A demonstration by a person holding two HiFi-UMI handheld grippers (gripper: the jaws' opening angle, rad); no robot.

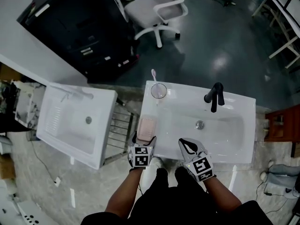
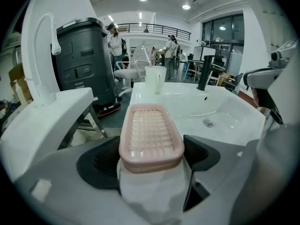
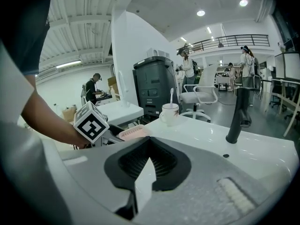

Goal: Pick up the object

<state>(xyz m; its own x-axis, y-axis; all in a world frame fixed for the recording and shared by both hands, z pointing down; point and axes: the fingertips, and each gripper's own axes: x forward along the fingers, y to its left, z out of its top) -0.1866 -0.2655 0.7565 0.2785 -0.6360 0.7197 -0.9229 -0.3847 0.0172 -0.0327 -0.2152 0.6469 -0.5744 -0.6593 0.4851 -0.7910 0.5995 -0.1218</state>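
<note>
- The left claw (image 1: 145,138) (image 2: 151,149) has its two jaws closed on a pink soap dish (image 1: 146,127) (image 2: 151,134), one black pad pressed on each long side.
- The soap dish sits over the left edge of the white sink (image 1: 234,102) (image 2: 225,121). It has little ridges on top. It cannot be told if the dish is up off the edge or resting on it.
- The right claw (image 1: 187,144) (image 3: 149,149) has its jaws shut together, and it holds nothing. It is by the front edge of the sink, just beside the left claw.
- From the right claw's view, the soap dish (image 3: 133,133) shows to the left, next to the left claw's cube.
- A black tap (image 1: 215,96) (image 3: 238,114) stands at the back of the sink.
- A cup (image 1: 159,91) (image 3: 169,114) stands on the back left corner of the sink, with a toothbrush (image 1: 153,75) (image 3: 171,95) sticking up out of it.
- Another white basin (image 1: 77,121) stands to the left of the sink on a metal frame.
- A white chair (image 1: 154,11) and a big black machine (image 1: 79,27) stand on the floor behind.
</note>
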